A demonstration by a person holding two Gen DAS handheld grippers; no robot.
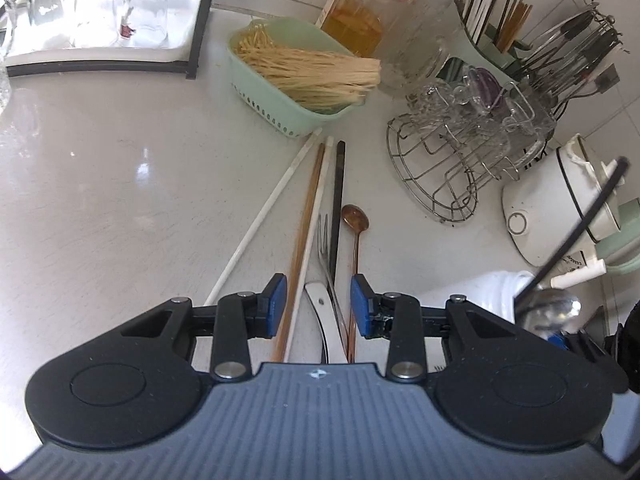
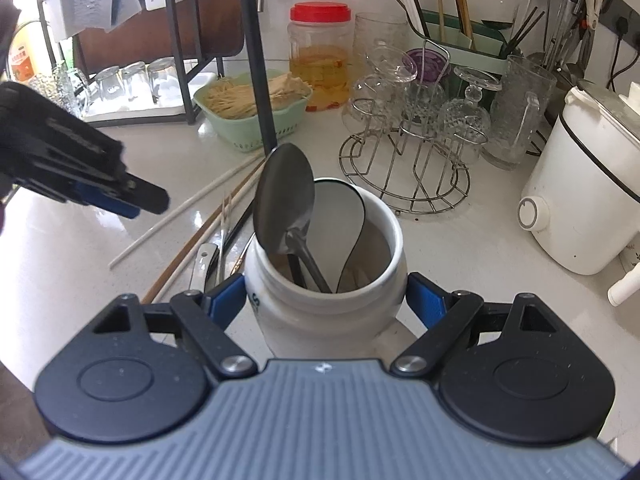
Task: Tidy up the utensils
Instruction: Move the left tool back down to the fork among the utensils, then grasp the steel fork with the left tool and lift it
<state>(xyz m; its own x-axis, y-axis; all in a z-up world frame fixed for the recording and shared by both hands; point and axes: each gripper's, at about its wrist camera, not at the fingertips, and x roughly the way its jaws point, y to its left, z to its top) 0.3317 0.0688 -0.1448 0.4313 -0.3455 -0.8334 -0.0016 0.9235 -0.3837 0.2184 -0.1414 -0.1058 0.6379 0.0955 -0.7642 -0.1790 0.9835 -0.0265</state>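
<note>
Between the blue pads of the left tool (image 1: 318, 306), at the bottom of the left wrist view, lies a bundle of loose utensils on the white desk (image 1: 100, 184). Its jaws stand partly apart and press on nothing; a fork (image 1: 325, 240), a white-handled piece (image 1: 320, 308), a brown chopstick (image 1: 306, 240) and a white chopstick (image 1: 316, 224) run up through the gap. A small copper spoon (image 1: 354, 218) lies just beside the right pad, a black chopstick (image 1: 339, 192) sits beside the fork, and another white chopstick (image 1: 264, 220) slants away toward the left of the frame.

Low in the right wrist view, the right tool (image 2: 326, 300) is closed on a white jar (image 2: 320, 312), one pad against each side of its body. Inside the jar stand a large metal spoon (image 2: 284, 204) with its bowl up, a white ladle (image 2: 338, 224) with a dark rim, and a tall black chopstick (image 2: 256, 80) that rises toward the top of the frame. The same loose utensils lie on the desk just left of the jar, and the left tool shows at the left edge above them.

Farther up the left wrist view sits a green basket (image 1: 264, 96) of dry noodles, with a red-lidded jar (image 1: 368, 12) behind it. To the right stands a wire rack (image 1: 440, 168) holding glass cups, and beyond it a green holder (image 1: 492, 40) with more chopsticks. A white cooker (image 1: 560, 200) is at the right edge, and upturned glasses (image 1: 96, 8) sit on a tray at the upper left.
</note>
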